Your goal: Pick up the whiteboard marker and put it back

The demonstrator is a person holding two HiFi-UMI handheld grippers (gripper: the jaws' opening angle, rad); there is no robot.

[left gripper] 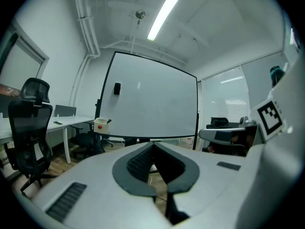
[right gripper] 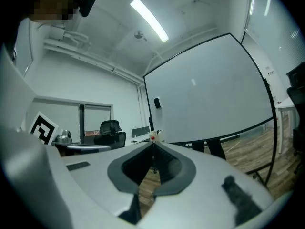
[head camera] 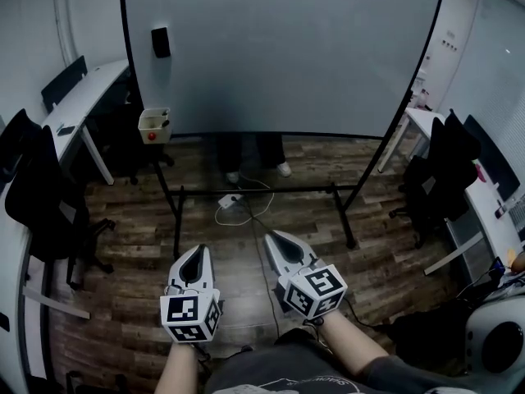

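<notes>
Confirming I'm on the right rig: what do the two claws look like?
The left claw and right claw are light grey tapered shells with dark ribbed pads. Each carries a black-and-white marker cube. The person wears a dark top.

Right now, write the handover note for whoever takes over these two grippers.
Left gripper: jaws together, empty.
Right gripper: jaws together, empty.
Large white whiteboard on a black stand stands ahead, out of reach; a small cream box with a red dot sits at its lower left corner, and a black rectangular block sits on the board above it.
Whiteboard marker: too small to make out, possibly in the box.
Done: nothing picked up.
Left: approach, pick up the marker, put it back.
</notes>
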